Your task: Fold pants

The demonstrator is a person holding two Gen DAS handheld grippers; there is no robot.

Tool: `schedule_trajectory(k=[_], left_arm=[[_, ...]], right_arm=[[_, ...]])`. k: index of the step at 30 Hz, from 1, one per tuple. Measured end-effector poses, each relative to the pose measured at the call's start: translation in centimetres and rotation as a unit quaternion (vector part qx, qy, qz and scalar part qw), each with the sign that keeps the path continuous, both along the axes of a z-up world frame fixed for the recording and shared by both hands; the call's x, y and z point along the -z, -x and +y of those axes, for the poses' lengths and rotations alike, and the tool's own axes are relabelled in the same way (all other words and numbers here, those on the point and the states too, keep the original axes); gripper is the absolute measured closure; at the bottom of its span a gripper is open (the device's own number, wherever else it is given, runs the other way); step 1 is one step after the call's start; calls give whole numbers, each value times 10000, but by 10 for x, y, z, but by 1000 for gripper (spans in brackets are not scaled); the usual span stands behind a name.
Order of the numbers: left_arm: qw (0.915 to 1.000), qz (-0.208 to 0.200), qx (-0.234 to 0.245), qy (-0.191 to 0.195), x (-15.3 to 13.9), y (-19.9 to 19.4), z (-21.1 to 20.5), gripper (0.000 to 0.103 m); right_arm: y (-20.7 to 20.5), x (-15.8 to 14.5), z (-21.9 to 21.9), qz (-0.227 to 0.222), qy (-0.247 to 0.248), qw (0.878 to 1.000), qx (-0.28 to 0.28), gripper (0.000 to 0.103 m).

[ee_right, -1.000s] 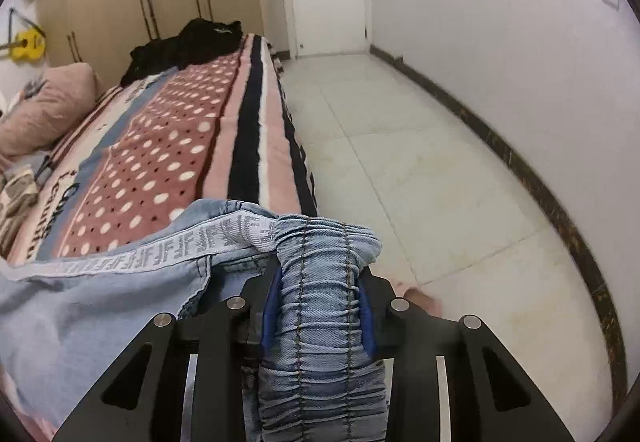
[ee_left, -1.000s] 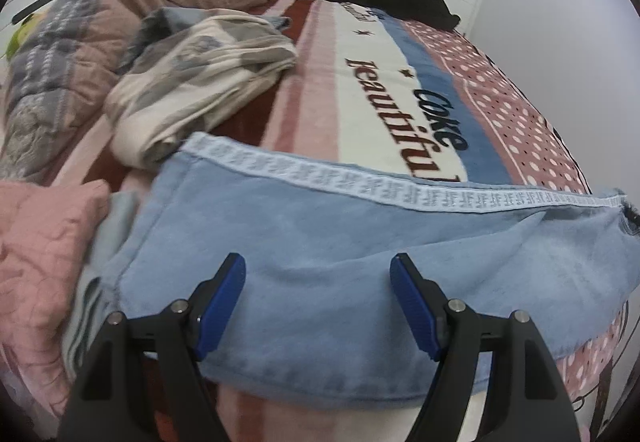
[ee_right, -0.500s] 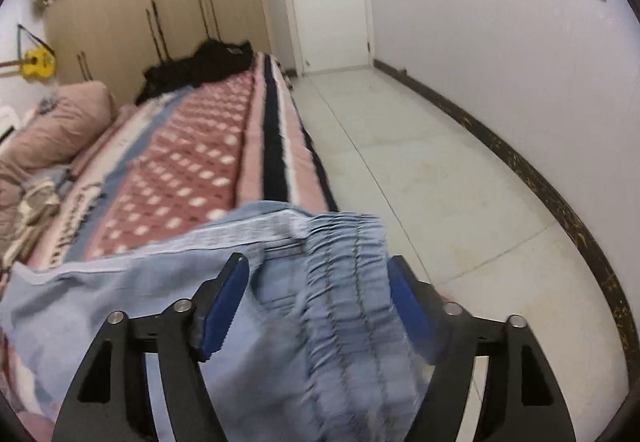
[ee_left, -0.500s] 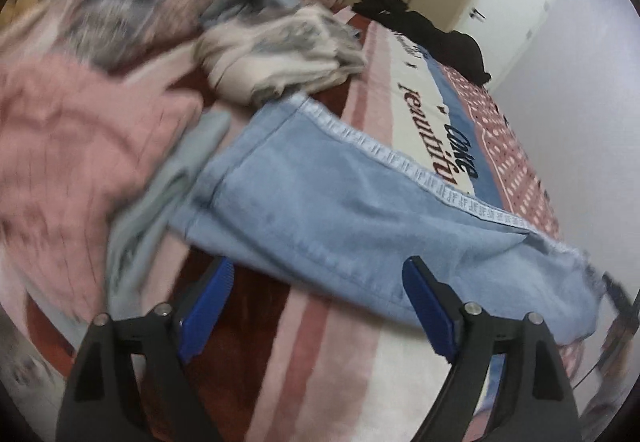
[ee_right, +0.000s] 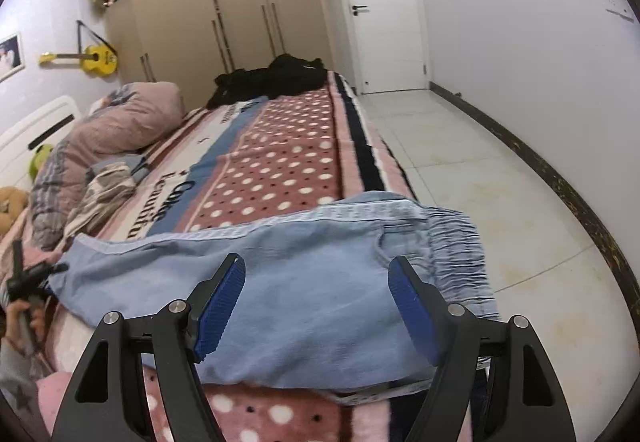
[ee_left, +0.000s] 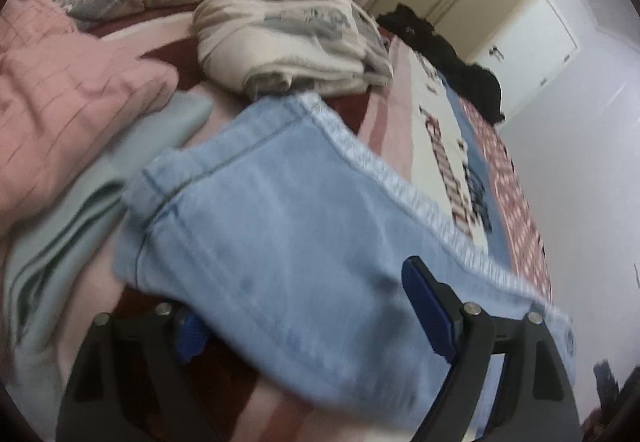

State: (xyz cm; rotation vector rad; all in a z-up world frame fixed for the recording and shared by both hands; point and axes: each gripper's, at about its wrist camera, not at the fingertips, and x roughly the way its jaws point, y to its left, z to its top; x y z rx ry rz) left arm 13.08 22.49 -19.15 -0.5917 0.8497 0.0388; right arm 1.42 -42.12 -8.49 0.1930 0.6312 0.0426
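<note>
A patterned blanket (ee_right: 280, 170) covered the bed, with light-blue jeans (ee_right: 304, 282) lying across it. The right tool (ee_right: 316, 306) stood open above them, its jaws just opened. The left tool (ee_left: 312, 322) straddled the jeans' hem, jaws just narrowing, not gripping.

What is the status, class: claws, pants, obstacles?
Right claw open, clear of waistband. Left claw open, straddling the hem. Pants flat on bed. Folded cream laundry beside hem.

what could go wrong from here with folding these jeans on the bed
1. The elastic waistband hangs past the bed edge; with the right hand-held gripper open, the jeans could slide toward the floor.
2. The left hand-held gripper straddles the leg hem, one finger under the fabric; closing might catch only one layer.
3. The grey-green garment lies beside that hem and could get dragged into the fold.
</note>
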Motion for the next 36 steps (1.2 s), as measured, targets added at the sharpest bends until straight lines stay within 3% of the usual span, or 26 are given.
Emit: schedule_trajectory(k=[1, 3, 5, 7, 10, 17, 24, 30, 33, 36], left_arm=[[10000, -32, -74, -27, -1, -5, 0, 36], [9996, -30, -222, -157, -3, -14, 1, 69], [9990, -61, -358, -277, -7, -17, 4, 92], [9974, -320, -521, -389, -19, -8, 11, 98], [9937, -607, -732, -588, -36, 4, 22, 98], [9864, -645, -1212, -901, -57, 16, 61, 99], [9685, -1025, -1726, -1476, -102, 38, 92, 99], [9666, -1545, -741, -1906, -141, 40, 48, 100], [9641, -1847, -107, -1906, -153, 43, 6, 100], [9553, -2094, 804, -1927, -157, 44, -56, 100]], right_arm=[[-2, 1, 3, 9, -11, 10000, -32, 32], [-5, 4, 7, 60, -24, 9999, -96, 32], [-8, 9, 12, 142, -28, 9997, -212, 32], [-9, 14, 20, 183, 7, 9993, -314, 32], [-11, 18, 27, 238, 34, 9989, -392, 32], [-11, 22, 27, 330, -124, 9982, -477, 32], [-11, 24, 35, 376, -187, 9973, -601, 32], [-16, 26, 45, 354, -310, 9962, -733, 32], [-19, 25, 49, 361, -320, 9956, -806, 32], [-17, 22, 52, 298, -307, 9957, -825, 32]])
